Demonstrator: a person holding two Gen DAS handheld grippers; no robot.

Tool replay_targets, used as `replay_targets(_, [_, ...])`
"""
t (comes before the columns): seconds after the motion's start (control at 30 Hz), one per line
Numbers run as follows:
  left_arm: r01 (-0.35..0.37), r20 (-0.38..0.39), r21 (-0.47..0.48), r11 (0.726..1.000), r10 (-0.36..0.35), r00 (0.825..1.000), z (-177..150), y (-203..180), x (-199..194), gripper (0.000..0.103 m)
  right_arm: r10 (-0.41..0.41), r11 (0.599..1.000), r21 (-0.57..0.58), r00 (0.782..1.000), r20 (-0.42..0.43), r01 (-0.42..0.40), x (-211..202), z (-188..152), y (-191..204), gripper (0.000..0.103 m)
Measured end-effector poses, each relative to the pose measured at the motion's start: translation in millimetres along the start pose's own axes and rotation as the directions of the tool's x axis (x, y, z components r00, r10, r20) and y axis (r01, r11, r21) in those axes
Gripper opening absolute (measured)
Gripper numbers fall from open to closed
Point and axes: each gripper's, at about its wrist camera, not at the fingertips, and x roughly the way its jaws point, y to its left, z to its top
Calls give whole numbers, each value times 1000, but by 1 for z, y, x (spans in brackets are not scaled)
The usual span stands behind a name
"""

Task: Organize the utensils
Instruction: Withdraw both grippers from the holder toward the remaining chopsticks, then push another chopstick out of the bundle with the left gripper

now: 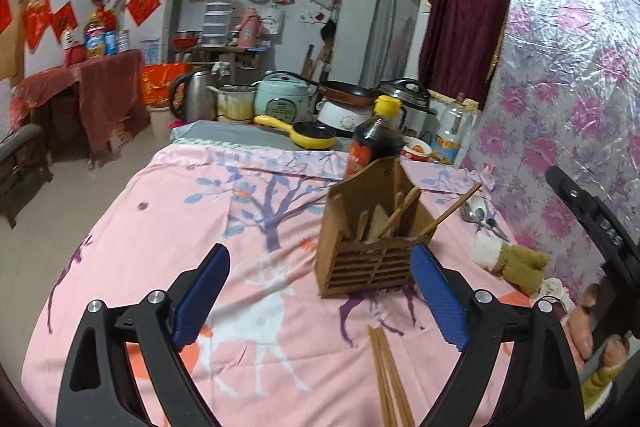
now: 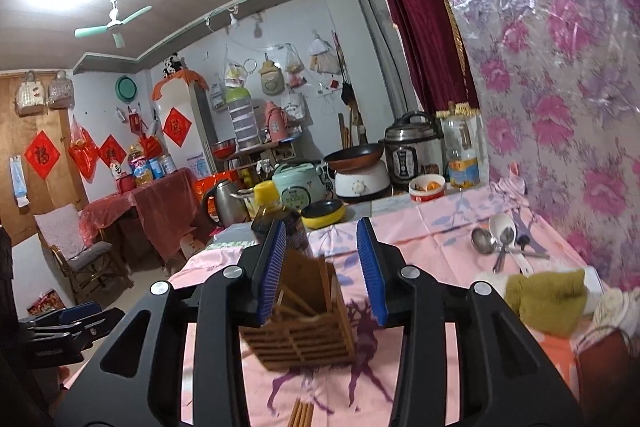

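Red diamond wall papers (image 2: 42, 155) far left, gold characters unreadable. My left tongs (image 1: 320, 303) gape, nothing gripped. Wooden utensil holder (image 1: 370, 247) upright on pink-clothed counter (image 1: 160, 247), chopsticks (image 1: 390, 379) lying before it. My right tongs (image 2: 326, 275) parted, released. Spoons (image 2: 500, 243) far right.

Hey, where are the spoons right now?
The spoons lie on the pink cloth at the right of the right wrist view, beside the floral wall, just beyond the green-and-white soft toy and right of the wooden holder.
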Motion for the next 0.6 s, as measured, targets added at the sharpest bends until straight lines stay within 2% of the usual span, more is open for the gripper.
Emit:
replay_targets(0.03, [-9, 0, -5, 1000, 9, 1000, -4, 1, -2, 91, 3, 1000, 7, 1000, -4, -3, -6, -5, 0, 42])
replay_targets(0.1, [-39, 0, -19, 999, 39, 999, -18, 3, -8, 94, 6, 1000, 15, 1000, -17, -6, -15, -15, 0, 58])
replay_targets(0.23, [-114, -14, 3, 994, 114, 993, -51, 2, -14, 96, 1, 1000, 10, 997, -71, 0, -35, -47, 0, 63])
replay_targets(0.37, [-138, -99, -7, 990, 137, 986, -103, 6, -9, 97, -17, 999, 25, 984, -177, 22, -49, -89, -7, 69])
replay_targets(0.47, [-124, -169, -41, 991, 115, 979, -143, 14, -4, 97, -53, 998, 13, 957, -286, 60, -51, -124, -15, 69])
replay_targets(0.53, [-147, -203, -12, 989, 142, 969, -173, 16, 1, 97, -66, 998, -8, 932, -356, 67, -53, -150, -21, 69])
replay_targets(0.6, [-187, -230, 40, 982, 191, 954, -195, 16, 7, 97, -95, 995, -65, 916, -390, 75, -56, -170, -23, 69])
